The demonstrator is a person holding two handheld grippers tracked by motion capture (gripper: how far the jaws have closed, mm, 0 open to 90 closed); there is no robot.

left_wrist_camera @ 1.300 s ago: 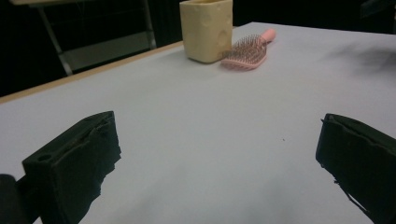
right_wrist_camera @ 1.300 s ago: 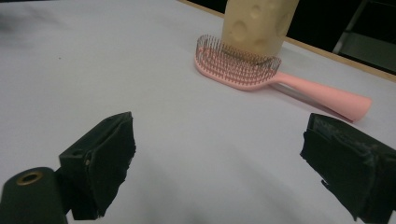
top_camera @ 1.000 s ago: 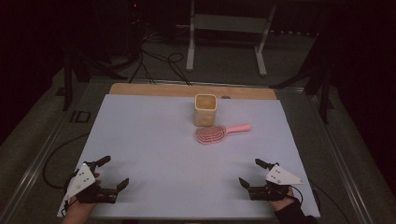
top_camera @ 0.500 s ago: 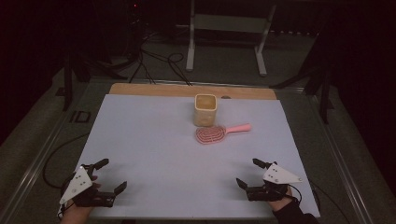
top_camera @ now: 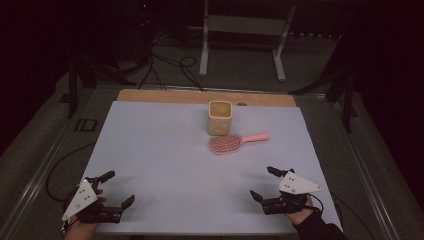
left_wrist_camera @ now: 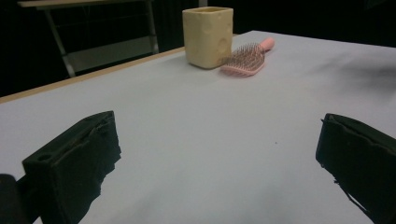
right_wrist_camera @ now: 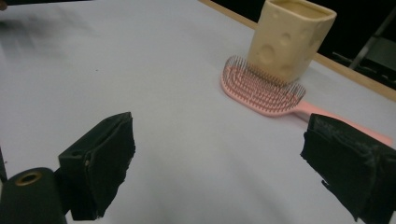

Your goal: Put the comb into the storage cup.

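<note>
High view: left tool [top_camera: 111,190] and right tool [top_camera: 265,184] both sit low at the near edge of the white surface [top_camera: 165,150], jaws spread wide, nothing in either. Pink hairbrush [top_camera: 234,142] lies bristles up near the far middle, head just in front of the cream cup [top_camera: 220,117], handle pointing right. Both tools well apart from it; right one nearer.

Left gripper view: left tool [left_wrist_camera: 217,154] released, jaws far apart over bare surface. Cup [left_wrist_camera: 208,35] and hairbrush [left_wrist_camera: 245,58] far ahead, brush head close against the cup's base, cannot tell if touching.

Right gripper view: right tool [right_wrist_camera: 219,163] released too, jaws wide. Hairbrush [right_wrist_camera: 264,91] closer here, bristled head up by the cup [right_wrist_camera: 289,39], handle running off behind the right-hand jaw.

Judgement: step in hand looks like the approach to the brush, probably to get it into the cup. To do it well: go in with the right tool, take the handle not the bristles, jaws across its narrow width, near the head for balance. Come in from the handle side so the cup isn't knocked. Keep jaws open until both straddle the handle, then close firmly; thin handle lying flat could slip.
</note>
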